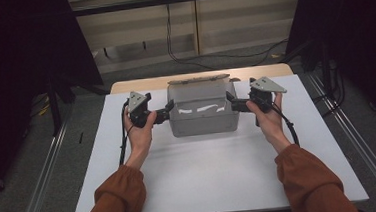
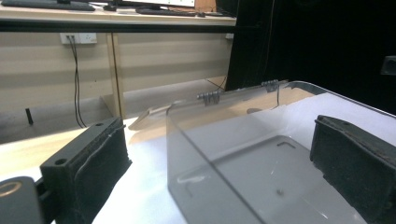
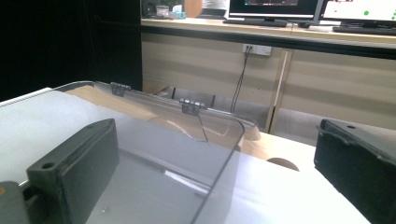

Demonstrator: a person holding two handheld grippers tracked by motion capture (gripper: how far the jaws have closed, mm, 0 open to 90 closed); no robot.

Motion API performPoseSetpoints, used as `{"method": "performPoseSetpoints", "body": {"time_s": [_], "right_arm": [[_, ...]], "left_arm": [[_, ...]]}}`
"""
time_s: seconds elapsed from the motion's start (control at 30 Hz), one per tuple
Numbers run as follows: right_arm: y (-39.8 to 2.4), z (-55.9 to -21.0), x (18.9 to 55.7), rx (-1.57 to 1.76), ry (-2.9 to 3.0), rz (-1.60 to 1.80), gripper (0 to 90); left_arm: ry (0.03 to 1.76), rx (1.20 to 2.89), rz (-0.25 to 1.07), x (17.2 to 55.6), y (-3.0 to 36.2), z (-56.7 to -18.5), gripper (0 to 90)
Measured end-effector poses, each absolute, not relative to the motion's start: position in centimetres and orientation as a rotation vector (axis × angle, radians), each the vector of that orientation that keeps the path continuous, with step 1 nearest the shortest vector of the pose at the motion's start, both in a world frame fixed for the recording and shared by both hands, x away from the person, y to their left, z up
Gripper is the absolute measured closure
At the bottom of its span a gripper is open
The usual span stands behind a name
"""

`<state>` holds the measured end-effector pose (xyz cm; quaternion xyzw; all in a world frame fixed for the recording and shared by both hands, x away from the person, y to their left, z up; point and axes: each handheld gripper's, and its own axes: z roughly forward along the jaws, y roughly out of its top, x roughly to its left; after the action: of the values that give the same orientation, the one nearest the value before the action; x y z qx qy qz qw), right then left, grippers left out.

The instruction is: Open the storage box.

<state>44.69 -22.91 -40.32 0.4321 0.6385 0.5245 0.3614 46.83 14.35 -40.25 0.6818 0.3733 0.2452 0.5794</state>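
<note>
High view shows a clear plastic box (image 1: pixel 202 110) sitting on a white table (image 1: pixel 215 169), near the far edge. Its lid is folded back behind it, lying flat, and only a thin strip of the lid can be seen. The left gripper (image 1: pixel 166 111) is at the box's left wall, and the right gripper (image 1: pixel 232 103) is at its right wall. Here the tips are small and dark, so it is hard to see how they meet the plastic.

In the left gripper view, the 2 black jaws stand apart, with the box's wall (image 2: pixel 205 163) between them. One jaw is outside the box and the other is inside. I cannot tell if either jaw touches the wall. The bottom of the box is cut off by the edge of the picture.

In the right gripper view, the right gripper's jaws are also apart, with the other wall (image 3: pixel 219 182) between them. The wall is see-through and hard to make out. 2 small grey hinges (image 3: pixel 192 105) sit on the far rim.

The person's orange sleeves (image 1: pixel 119 191) are cut off at the bottom of the high view.
</note>
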Motion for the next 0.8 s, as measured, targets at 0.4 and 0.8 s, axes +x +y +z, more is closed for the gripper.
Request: {"method": "performPoseSetpoints", "body": {"time_s": [0.4,0.8], "right_arm": [[-24.4,-41.1,41.3,1.108,1.599,1.295,0.7],[-25.8,-42.1,36.7,1.141,1.549,1.282,0.6]], "left_arm": [[0.859,1.568,0.617,43.0,16.2,-40.7,3.9],[0.856,1.554,0.664,38.6,17.8,-41.4,3.6]]}}
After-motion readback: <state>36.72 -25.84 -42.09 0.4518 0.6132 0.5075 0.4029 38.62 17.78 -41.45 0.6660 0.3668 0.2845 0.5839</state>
